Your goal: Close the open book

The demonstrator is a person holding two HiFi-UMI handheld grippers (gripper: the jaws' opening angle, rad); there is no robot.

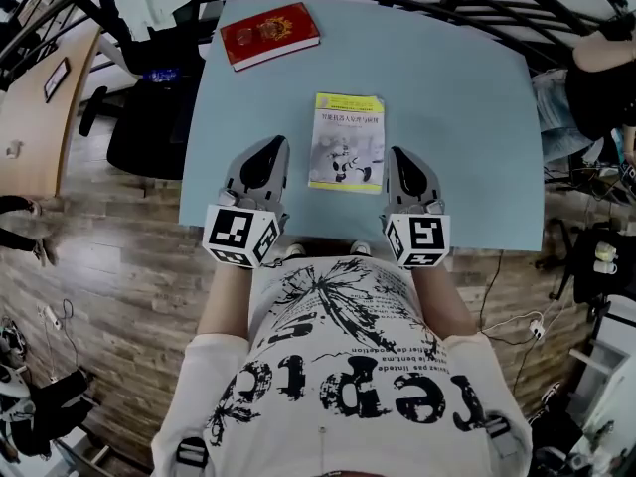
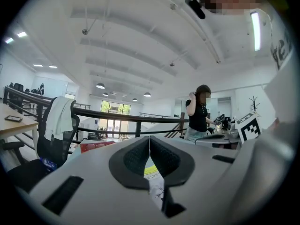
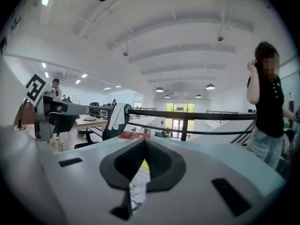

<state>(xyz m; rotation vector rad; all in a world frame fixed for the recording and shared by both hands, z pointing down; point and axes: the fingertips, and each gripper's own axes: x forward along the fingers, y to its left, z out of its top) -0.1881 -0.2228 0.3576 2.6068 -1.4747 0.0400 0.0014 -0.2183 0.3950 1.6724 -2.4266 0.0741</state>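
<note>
Book (image 1: 347, 140) lies flat on the table (image 1: 467, 107), cover up and closed, between the two grippers. It sits just right of the left gripper (image 1: 269, 147) and just left of the right gripper (image 1: 401, 155), with its near edge alongside their jaws and its far edge ahead of their tips. The left gripper's jaws are pressed together tip to tip with nothing between them. In its own view a strip of the yellow-and-white cover shows only through the notch below the pads. The right gripper's jaws also meet at the tips and hold nothing, with the same cover showing below them. From above, a narrow band of bare table separates the left gripper from the book. The right gripper's inner side runs close along the book's edge, and it seems to clear it, though the head view does not settle that. A red book (image 1: 269, 34) lies well ahead of the left gripper, near the table's far left corner. Beyond the table, ahead of both grippers, a dark railing (image 3: 197, 115) crosses, and a person in a black top (image 3: 268, 108) stands to the right.
</note>
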